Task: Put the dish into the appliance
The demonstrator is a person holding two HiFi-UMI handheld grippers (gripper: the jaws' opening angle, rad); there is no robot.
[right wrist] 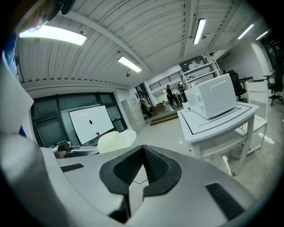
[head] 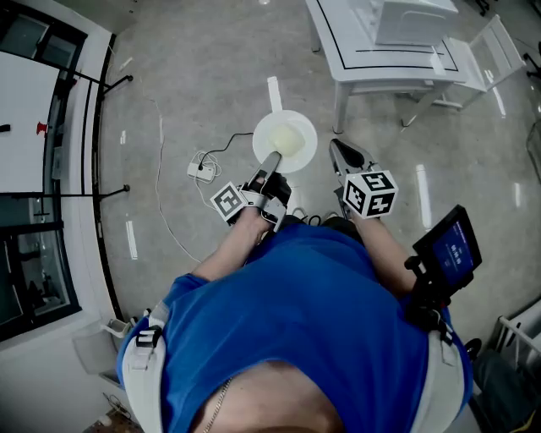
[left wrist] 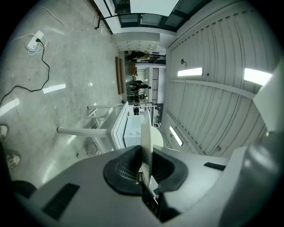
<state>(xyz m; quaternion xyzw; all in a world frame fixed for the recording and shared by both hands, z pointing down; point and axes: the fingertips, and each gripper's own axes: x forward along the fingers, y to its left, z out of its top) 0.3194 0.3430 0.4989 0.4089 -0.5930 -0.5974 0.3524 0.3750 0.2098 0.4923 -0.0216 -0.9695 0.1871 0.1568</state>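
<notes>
Cord from a white power strip (head: pixel 201 172) lies on the floor (head: pixel 186 84) to the left of the left gripper (head: pixel 273 159). That gripper is clenched on the near rim of the dish (head: pixel 292 139), its dark pads pressing the rim from both sides. The dish juts straight ahead of the jaws, away from the person, with nothing under it but the floor. It is a pale round plate held about level, hollow face up. From the left gripper view it shows edge-on as a thin blade running forward from the pads. It is round, so it has no long axis; its flat plane runs on in line with the jaws. Just right of the dish, apart from it, the right gripper (head: pixel 338 148) points ahead and a little downward, its jaws pressed together on nothing. Ahead of this gripper and further right stands a white table (head: pixel 355 68) with the boxy white appliance (head: pixel 414 19) on top, well apart from the dish.
</notes>
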